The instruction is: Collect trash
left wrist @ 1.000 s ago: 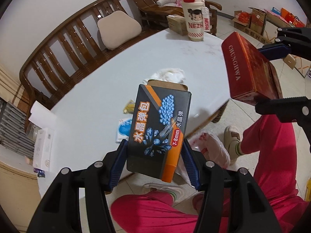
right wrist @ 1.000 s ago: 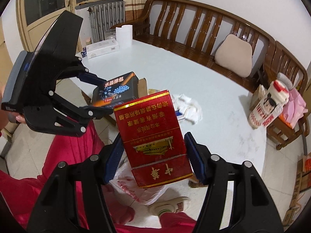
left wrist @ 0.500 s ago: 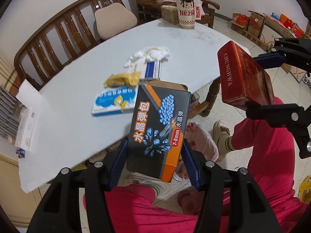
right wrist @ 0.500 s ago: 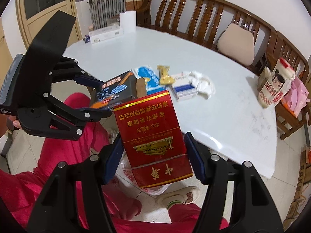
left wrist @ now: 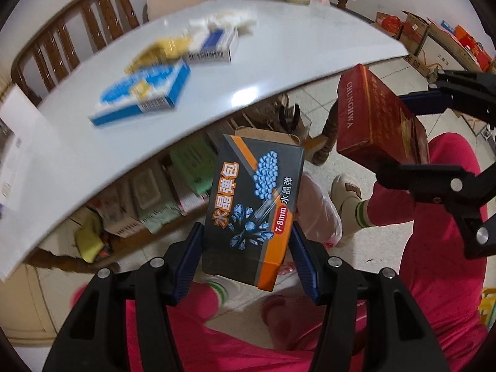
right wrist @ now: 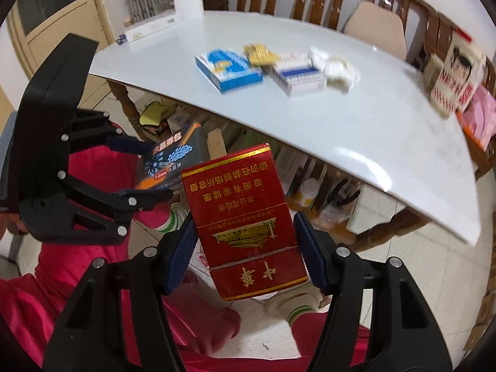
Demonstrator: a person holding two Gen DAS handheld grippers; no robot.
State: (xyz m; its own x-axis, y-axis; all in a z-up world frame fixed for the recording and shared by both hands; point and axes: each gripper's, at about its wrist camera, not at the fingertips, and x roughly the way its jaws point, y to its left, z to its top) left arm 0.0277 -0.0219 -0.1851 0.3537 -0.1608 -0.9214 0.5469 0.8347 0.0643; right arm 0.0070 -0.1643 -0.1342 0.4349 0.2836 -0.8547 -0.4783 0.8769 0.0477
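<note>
My left gripper is shut on a black and orange box with blue beads printed on it. My right gripper is shut on a red cigarette carton. Both are held below the white table's edge, above a pink plastic bag on the floor. In the left wrist view the red carton and right gripper show at the right. In the right wrist view the black box and left gripper show at the left.
On the table lie a blue and white box, a yellow wrapper, a white and blue box and crumpled tissue. A person's red trousers and slippered foot are close. Boxes are stored under the table.
Both grippers have sunk with their boxes, from above the tabletop to below its edge. The table's underside and the stored boxes have come into view.
</note>
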